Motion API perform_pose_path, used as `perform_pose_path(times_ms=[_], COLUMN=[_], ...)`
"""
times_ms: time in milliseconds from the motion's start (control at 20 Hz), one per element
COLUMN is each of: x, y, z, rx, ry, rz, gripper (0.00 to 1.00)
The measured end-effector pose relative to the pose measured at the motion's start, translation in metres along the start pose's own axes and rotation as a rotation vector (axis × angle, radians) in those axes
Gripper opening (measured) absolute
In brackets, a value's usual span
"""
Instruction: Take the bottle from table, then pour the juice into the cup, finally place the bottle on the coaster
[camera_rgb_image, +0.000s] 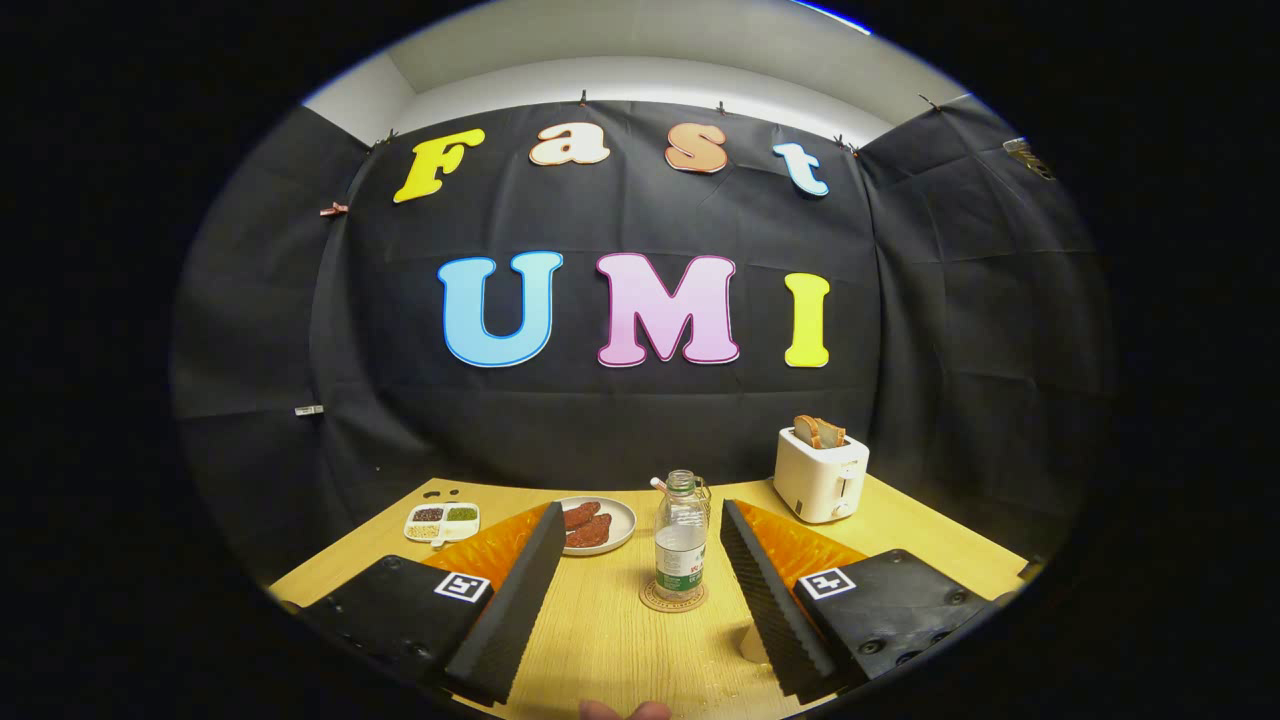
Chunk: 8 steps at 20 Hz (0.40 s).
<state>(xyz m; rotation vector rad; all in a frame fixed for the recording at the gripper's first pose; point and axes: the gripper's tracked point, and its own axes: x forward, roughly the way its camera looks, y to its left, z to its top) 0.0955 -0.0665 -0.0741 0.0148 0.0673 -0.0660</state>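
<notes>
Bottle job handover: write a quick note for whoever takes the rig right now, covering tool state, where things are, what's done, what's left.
Tool: open, holding nothing; its fingers stand apart on either side of the bottle, not touching it.
Bottle: upright on the coaster, just ahead between the fingers, cap off, partly full.
Cup: a pale object by the right finger may be it; mostly hidden, contents cannot be told.
Done: bottle appears placed on the coaster.
Left: probably just back the tool away; check the cup.
</notes>
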Motion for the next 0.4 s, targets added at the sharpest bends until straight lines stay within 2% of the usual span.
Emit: perform_pose_path(times_ms=[400], x=[-0.0062], y=[-0.0068], z=[0.0062], rx=[0.002], ry=[-0.006], rz=[0.012], gripper=[0.96])
